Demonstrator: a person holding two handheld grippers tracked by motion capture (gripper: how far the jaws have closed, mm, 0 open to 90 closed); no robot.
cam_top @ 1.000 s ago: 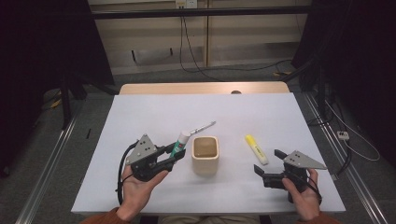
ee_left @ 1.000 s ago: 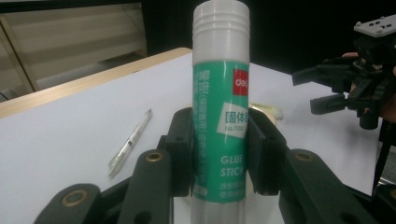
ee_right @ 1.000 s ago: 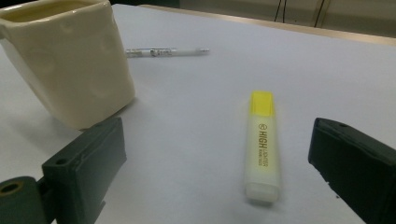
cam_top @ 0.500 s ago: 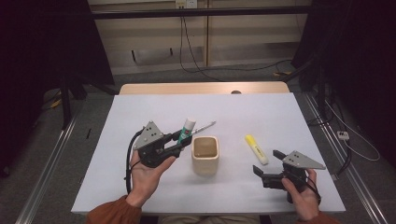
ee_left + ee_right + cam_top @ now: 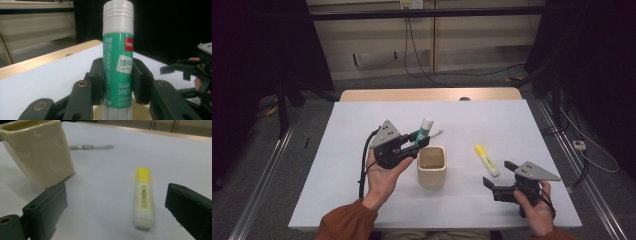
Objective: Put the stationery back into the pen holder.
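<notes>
My left gripper [image 5: 416, 144] is shut on a green-and-white glue stick [image 5: 425, 129], held upright just left of and above the cream square cup [image 5: 432, 165]. In the left gripper view the glue stick [image 5: 118, 62] stands clamped between the black pads [image 5: 96, 80], white cap up, with the cup's rim just below. My right gripper [image 5: 496, 181] rests open near the table's front right. A yellow highlighter [image 5: 143, 196] lies flat between and ahead of its jaws, the same highlighter [image 5: 486, 159] seen right of the cup.
A thin white pen [image 5: 435, 133] lies on the white table [image 5: 512, 120] behind the cup, also the pen [image 5: 91, 146] past the cup [image 5: 40, 150] in the right gripper view. A wooden strip [image 5: 427, 94] edges the far side. Dark floor and cables surround the table.
My left gripper has lifted the glue stick and turned it upright, moving it right toward the cup. The right gripper has stayed put.
</notes>
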